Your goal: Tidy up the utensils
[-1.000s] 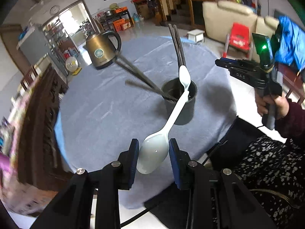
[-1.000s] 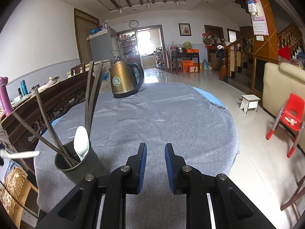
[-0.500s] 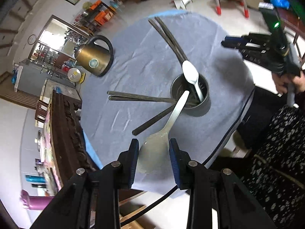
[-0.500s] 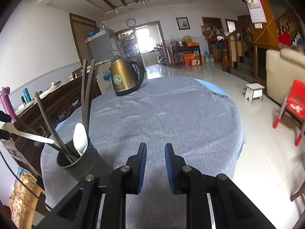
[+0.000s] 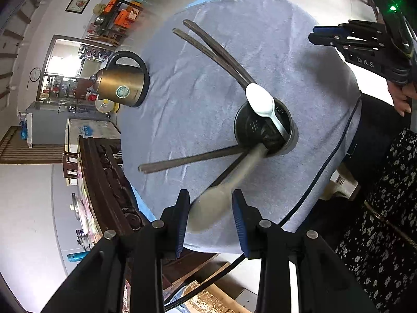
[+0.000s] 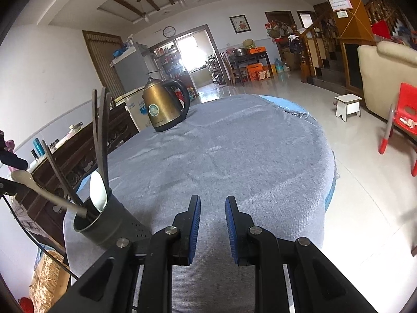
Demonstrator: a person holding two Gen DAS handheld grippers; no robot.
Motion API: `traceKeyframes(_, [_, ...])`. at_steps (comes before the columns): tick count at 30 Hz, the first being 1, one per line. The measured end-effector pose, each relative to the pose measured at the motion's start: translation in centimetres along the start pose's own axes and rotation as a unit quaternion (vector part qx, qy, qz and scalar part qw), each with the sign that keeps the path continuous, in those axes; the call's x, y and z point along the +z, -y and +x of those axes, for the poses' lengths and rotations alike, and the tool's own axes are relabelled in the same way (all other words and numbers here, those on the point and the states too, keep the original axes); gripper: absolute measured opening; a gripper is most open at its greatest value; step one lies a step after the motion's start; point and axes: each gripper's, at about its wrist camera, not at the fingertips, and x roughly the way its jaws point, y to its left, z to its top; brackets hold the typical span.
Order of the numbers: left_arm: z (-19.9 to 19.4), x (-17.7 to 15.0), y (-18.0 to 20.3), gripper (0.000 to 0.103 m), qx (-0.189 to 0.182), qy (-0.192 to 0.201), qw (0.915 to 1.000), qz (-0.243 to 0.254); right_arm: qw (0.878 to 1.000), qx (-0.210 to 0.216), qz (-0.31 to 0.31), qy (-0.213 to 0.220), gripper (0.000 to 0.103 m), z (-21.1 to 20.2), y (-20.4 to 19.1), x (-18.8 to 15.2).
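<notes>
I see the round table under a grey-blue cloth (image 6: 234,156) filling most of both views. At its far side stands the brass-coloured electric kettle with a black handle (image 6: 163,107), well apart from everything else. Nearer, toward the left edge of the table in my right-hand view, stands the dark metal perforated utensil cup (image 6: 104,224). It holds several long dark metal chopsticks (image 5: 216,49) fanning out over the cloth and a white plastic spoon (image 5: 260,101) propped bowl-up against the rim.

My left gripper (image 5: 208,216) points steeply down at the near edge of the table. A second pale plastic spoon (image 5: 216,203) lies with its bowl between the blue pads and its handle running up into the cup. The bowl is blurred, and I see a sliver of space on either side of it, so I cannot tell whether the pads pinch it or it has slipped loose.

My right gripper (image 6: 212,219) hovers low over bare cloth just right of the cup, with the blue pads parted by a narrow gap and nothing in them. In the left view the same tool shows at the far right, carried by a hand (image 5: 401,96) above a dark floral sleeve (image 5: 391,195).
</notes>
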Motion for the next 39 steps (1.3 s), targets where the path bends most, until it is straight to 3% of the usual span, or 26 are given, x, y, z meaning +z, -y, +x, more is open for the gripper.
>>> traceKeyframes(7, [-1.3, 0.2, -2.0, 0.04, -0.007, 0.047, 0.9965, -0.068, 1.0, 0.0, -0.001, 0.002, 0.023, -0.3, -0.1, 0.0])
traceKeyframes(12, [-3.0, -3.2, -3.4, 0.043, -0.025, 0.121, 0.9777, -0.17, 1.0, 0.006, -0.017, 0.004, 0.023, -0.9, -1.1, 0.1])
traceKeyframes(17, [-4.1, -8.7, -3.2, 0.057, -0.024, 0.173, 0.9404, -0.292, 0.999, 0.02, -0.033, 0.005, 0.023, -2.4, -2.8, 1.3])
traceKeyframes(19, [-4.3, -11.9, -2.9, 0.067, -0.033, 0.202, 0.9163, -0.345, 0.999, 0.024, -0.042, 0.011, 0.024, -3.4, -3.8, 1.8])
traceKeyframes(21, [-4.2, -14.3, -2.6, 0.07, -0.052, 0.22, 0.8968, -0.38, 0.998, 0.031, -0.049, 0.013, 0.031, -4.5, -4.8, 2.2])
traceKeyframes(24, [-3.8, -16.8, -2.1, 0.078, -0.082, 0.243, 0.8632, -0.435, 0.996, 0.039, -0.074, 0.011, 0.055, -5.9, -7.3, 2.5])
traceKeyframes(28, [-4.3, -18.2, -1.4, 0.078, -0.058, 0.265, 0.8286, -0.49, 0.989, 0.03, -0.146, 0.027, 0.058, -8.4, -11.8, 2.5])
traceKeyframes(34, [-6.4, -18.4, -0.2, 0.082, -0.033, 0.294, 0.8028, -0.518, 0.978, 0.024, -0.207, 0.019, 0.058, -12.0, -15.9, 2.1])
traceKeyframes(36, [-7.1, -18.3, 0.1, 0.092, -0.031, 0.304, 0.8019, -0.513, 0.977, 0.022, -0.212, 0.019, 0.059, -13.2, -16.5, 1.9])
traceKeyframes(39, [-7.7, -17.8, 0.4, 0.092, -0.015, 0.306, 0.8024, -0.512, 0.98, 0.029, -0.198, 0.012, 0.06, -14.0, -16.4, 1.7])
